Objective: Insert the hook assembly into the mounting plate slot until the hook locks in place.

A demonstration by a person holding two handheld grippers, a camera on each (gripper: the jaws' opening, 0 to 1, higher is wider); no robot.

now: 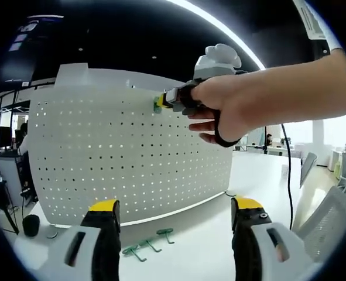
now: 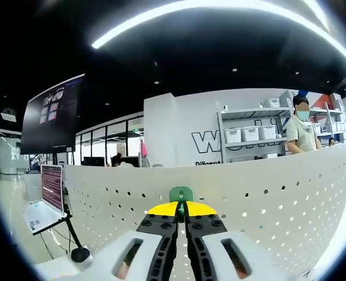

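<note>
In the left gripper view, the white perforated metal pegboard panel stands upright across the middle of the frame on a white tabletop. At upper centre, a person's hand holds the right gripper against the panel's top edge, with a small green plastic hook at its yellow tips. The left gripper rises from the bottom of that frame with its yellow-tipped jaws standing wide apart and nothing between them. Three spare green hooks lie on the tabletop at lower centre, just in front of the panel's foot.

In the right gripper view, the right gripper has its jaws pressed together at lower centre, pinching the green hook, whose rounded top pokes up above the yellow tips and sits right at the panel.

The step in hand looks like the insertion itself: the hook is at the board near the upper rim, but whether its pegs have entered the holes I cannot tell. The next move probably calls for a straight push into the holes, then a downward seat until it locks.

There is little panel above the hook, so drifting upward risks missing the rim. Open room lies below and to the frame's left across the panel face; the tabletop at lower right is free.
</note>
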